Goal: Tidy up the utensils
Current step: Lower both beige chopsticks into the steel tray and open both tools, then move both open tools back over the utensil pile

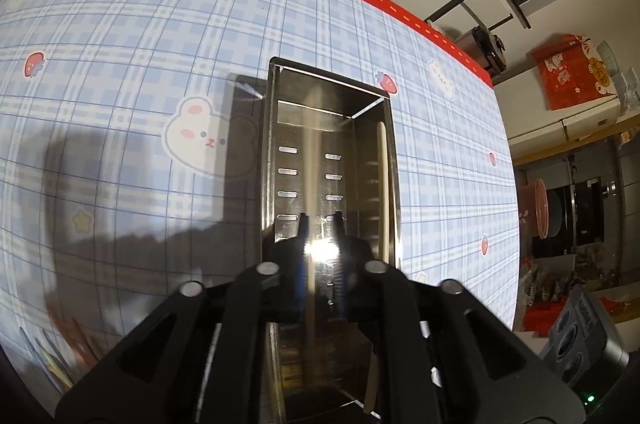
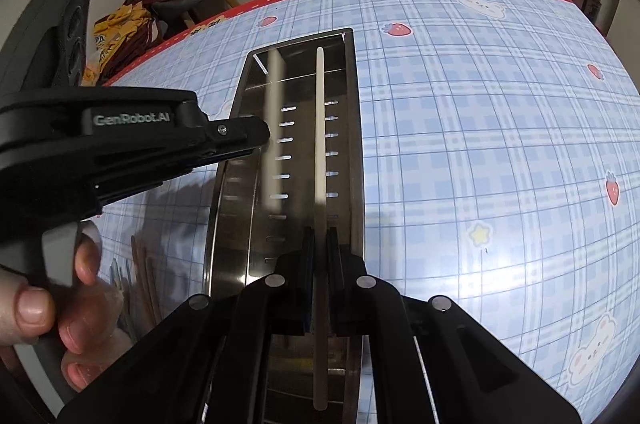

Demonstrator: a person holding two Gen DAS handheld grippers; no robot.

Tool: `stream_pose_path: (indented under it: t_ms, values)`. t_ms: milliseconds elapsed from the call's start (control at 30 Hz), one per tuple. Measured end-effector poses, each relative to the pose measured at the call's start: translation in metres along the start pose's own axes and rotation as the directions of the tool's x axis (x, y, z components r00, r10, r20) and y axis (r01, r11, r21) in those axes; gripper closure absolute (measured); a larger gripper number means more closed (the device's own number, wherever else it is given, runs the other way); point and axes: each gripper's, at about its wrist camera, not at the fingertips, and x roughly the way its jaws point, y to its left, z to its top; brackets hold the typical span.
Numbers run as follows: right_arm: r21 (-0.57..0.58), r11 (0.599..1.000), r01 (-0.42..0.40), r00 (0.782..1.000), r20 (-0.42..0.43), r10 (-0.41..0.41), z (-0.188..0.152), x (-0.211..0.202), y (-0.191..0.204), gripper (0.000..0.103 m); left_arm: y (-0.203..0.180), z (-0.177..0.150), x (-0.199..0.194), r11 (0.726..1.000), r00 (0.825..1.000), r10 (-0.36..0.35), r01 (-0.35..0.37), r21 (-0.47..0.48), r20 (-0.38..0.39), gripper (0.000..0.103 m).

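1. The metal box (image 2: 356,144) lies long-ways on the bench (image 2: 480,144), which has a blue bunny cloth on it. It is shiny and looks light. If a claw bumps its wall, I think it could slide or tip, and the sticks inside would spill.

2. The right claw (image 2: 320,236) is pressed together, pinching a pale chopstick (image 2: 319,128) over the box. The stick is long and pokes out both ways. If the claw lets go while the stick is tilted, one end could catch on the rim and the stick could roll out onto the bench.

3. The left claw (image 1: 322,218) is spread a little. A second pale chopstick (image 1: 309,152) shows blurry between its fingers, and the pads do not seem to press on it. I think it is dropping into the box. It could bounce on the hard metal and land crooked.

4. The two claws are very close together. In the right view the left one sits just beside the box. They could knock each other and shake the held stick loose.
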Motion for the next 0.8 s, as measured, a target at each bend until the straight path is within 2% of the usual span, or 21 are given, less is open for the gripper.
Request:
stream_pose_path:
  t_ms: [67, 133, 167, 200, 233, 267, 300, 433, 500, 667, 800]
  values:
    - [-0.003, 1.000, 0.006, 1.000, 0.009, -0.006, 0.001, -0.003, 0.001, 0.096, 0.002, 0.000, -0.008, 1.000, 1.000, -0.025, 0.025, 0.005, 0.006, 0.071]
    - [-0.014, 1.000, 0.022, 1.000, 0.021, -0.021, 0.000, -0.011, 0.004, 0.095, 0.003, 0.000, -0.023, 0.999, 0.999, -0.028, 0.028, 0.026, 0.020, 0.070]
    - [-0.018, 0.999, 0.027, 0.999, 0.028, -0.027, -0.001, -0.015, 0.006, 0.090, 0.004, 0.000, -0.031, 0.999, 0.999, -0.033, 0.032, 0.037, 0.031, 0.066]
    - [-0.026, 0.999, 0.035, 0.999, 0.040, -0.034, -0.002, -0.021, 0.008, 0.079, 0.006, -0.001, -0.043, 0.998, 0.998, -0.037, 0.034, 0.051, 0.050, 0.058]
    - [-0.032, 0.999, 0.041, 0.998, 0.049, -0.039, -0.003, -0.024, 0.010, 0.072, 0.008, -0.002, -0.054, 0.998, 0.997, -0.035, 0.030, 0.063, 0.070, 0.054]
    - [-0.041, 0.998, 0.051, 0.997, 0.065, -0.048, -0.005, -0.032, 0.013, 0.059, 0.010, -0.004, -0.064, 0.997, 0.996, -0.032, 0.026, 0.073, 0.085, 0.050]
    - [-0.052, 0.997, 0.055, 0.995, 0.082, -0.050, -0.008, -0.038, 0.017, 0.053, 0.014, -0.007, -0.076, 0.996, 0.994, -0.028, 0.019, 0.090, 0.107, 0.046]
    - [-0.102, 0.994, 0.032, 0.992, 0.126, -0.019, -0.024, -0.058, 0.036, 0.044, 0.037, -0.026, -0.125, 0.986, 0.984, 0.015, -0.044, 0.159, 0.178, 0.032]
    - [-0.129, 0.992, 0.016, 0.989, 0.145, 0.003, -0.035, -0.065, 0.047, 0.035, 0.052, -0.038, -0.145, 0.981, 0.979, 0.029, -0.067, 0.184, 0.201, 0.024]
    - [-0.199, 0.980, -0.007, 0.990, 0.136, 0.035, -0.065, -0.068, 0.077, 0.035, 0.102, -0.080, -0.185, 0.968, 0.972, 0.081, -0.129, 0.215, 0.220, 0.024]
    - [-0.225, 0.974, -0.034, 0.994, 0.095, 0.057, -0.088, -0.061, 0.097, 0.035, 0.140, -0.117, -0.199, 0.969, 0.975, 0.108, -0.147, 0.200, 0.194, 0.026]
